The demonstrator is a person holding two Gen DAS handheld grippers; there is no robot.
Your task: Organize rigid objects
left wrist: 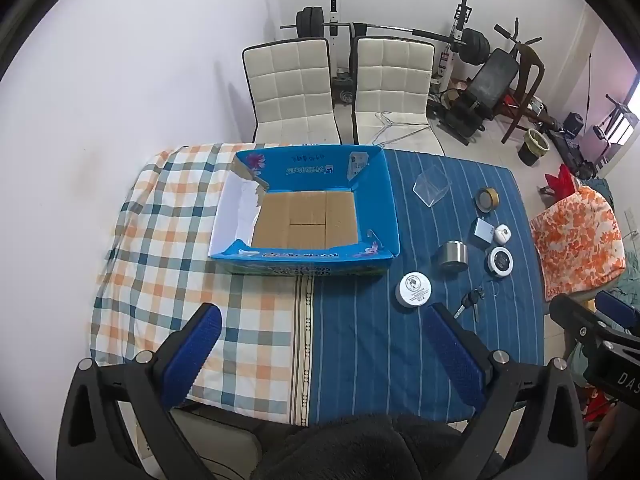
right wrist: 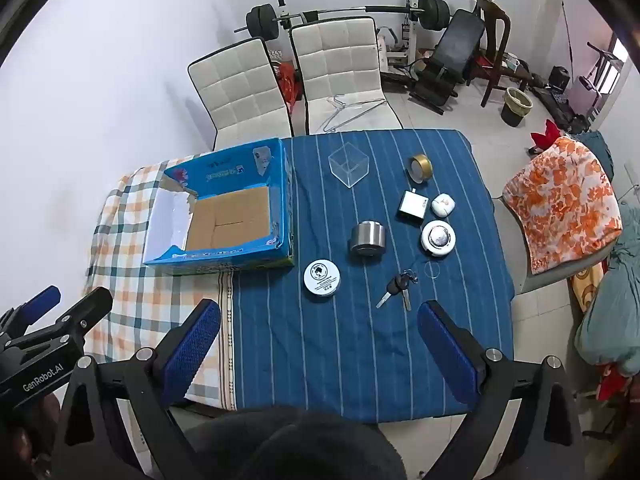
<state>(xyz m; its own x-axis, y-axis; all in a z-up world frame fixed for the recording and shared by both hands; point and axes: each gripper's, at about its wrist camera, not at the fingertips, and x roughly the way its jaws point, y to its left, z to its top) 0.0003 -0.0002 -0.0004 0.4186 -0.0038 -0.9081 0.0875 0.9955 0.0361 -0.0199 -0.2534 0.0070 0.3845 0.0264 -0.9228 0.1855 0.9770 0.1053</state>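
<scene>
A table (right wrist: 320, 360) fills the middle of both views, its left part under a checked cloth (left wrist: 168, 248) and its right part under a blue striped cloth (right wrist: 360, 352). In the right wrist view an open blue cardboard box (right wrist: 280, 184) sits at centre left, straddling the two cloths, its brown floor bare. To its right, on the blue cloth, the small things lie spread apart: a clear cube (right wrist: 349, 164) at upper centre, a gold tape roll (right wrist: 420, 168) right of it, a white square block (right wrist: 413, 205) touching or just beside a white earbud case (right wrist: 443, 205), a round white gadget (right wrist: 438, 238), a steel cylinder (right wrist: 368, 239), a flat white tin (right wrist: 322, 278) and a bunch of keys (right wrist: 398, 290) nearest the bottom. The left gripper (left wrist: 320, 356) hangs at the bottom of its frame, fingers spread wide with nothing between them. The right gripper (right wrist: 318, 354) is likewise spread and holds nothing.
</scene>
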